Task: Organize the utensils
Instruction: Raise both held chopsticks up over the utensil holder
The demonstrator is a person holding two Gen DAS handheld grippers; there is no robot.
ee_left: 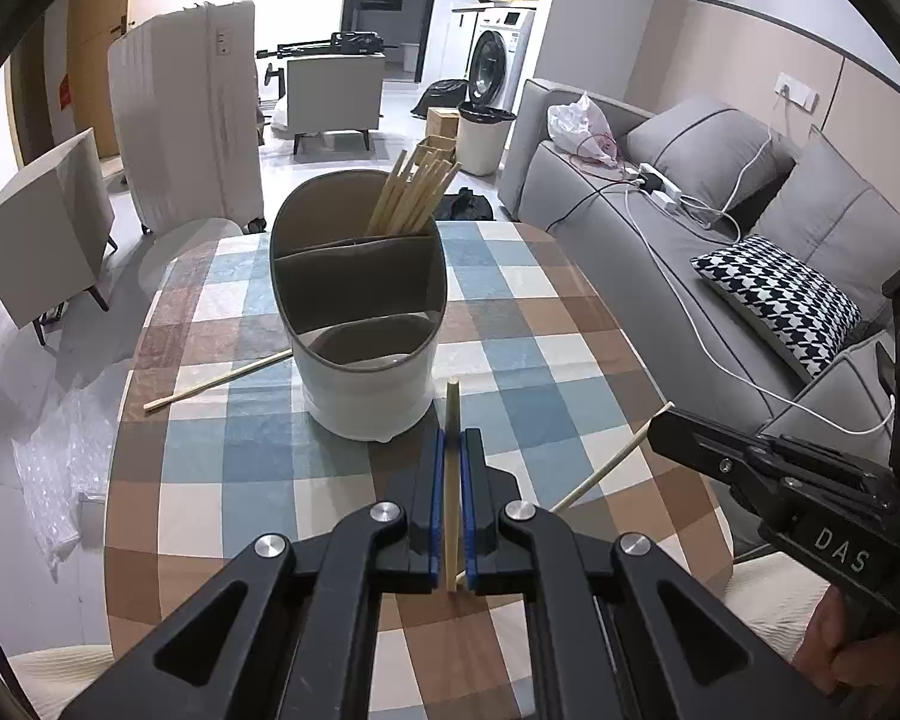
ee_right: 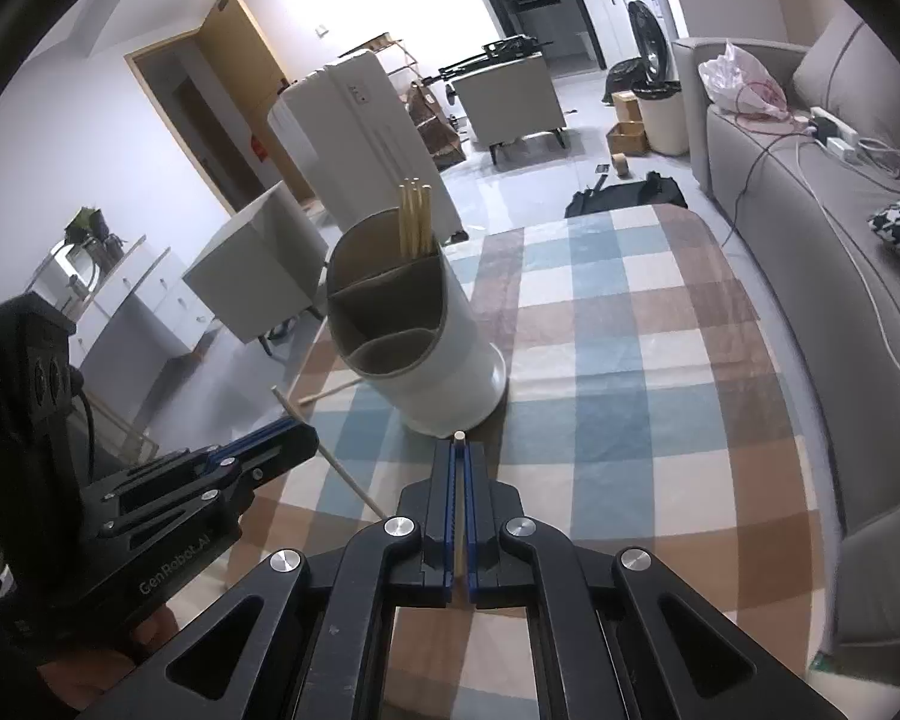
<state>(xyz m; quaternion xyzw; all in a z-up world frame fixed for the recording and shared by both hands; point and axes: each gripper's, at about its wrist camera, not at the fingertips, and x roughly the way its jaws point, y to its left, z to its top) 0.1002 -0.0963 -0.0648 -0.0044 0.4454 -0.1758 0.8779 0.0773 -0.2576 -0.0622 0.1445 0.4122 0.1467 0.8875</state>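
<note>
While each gripper pinches one chopstick, the holder waits just ahead on the table.

The left gripper (ee_left: pixel 452 450) and right gripper (ee_right: pixel 461 462) have fingers clamped on a chopstick apiece — each should tip upright over the holder (ee_left: pixel 360 312), into its far compartment (where the bundle (ee_left: pixel 414 192) stands), before release.

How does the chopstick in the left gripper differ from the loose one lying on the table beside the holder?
The chopstick in the left gripper is clamped between shut blue pads and lifted off the checked tablecloth; the loose chopstick lies flat on it, untouched. The held one points toward the holder; the loose one lies slantwise, one end hidden behind it. Both are pale wood.
</note>
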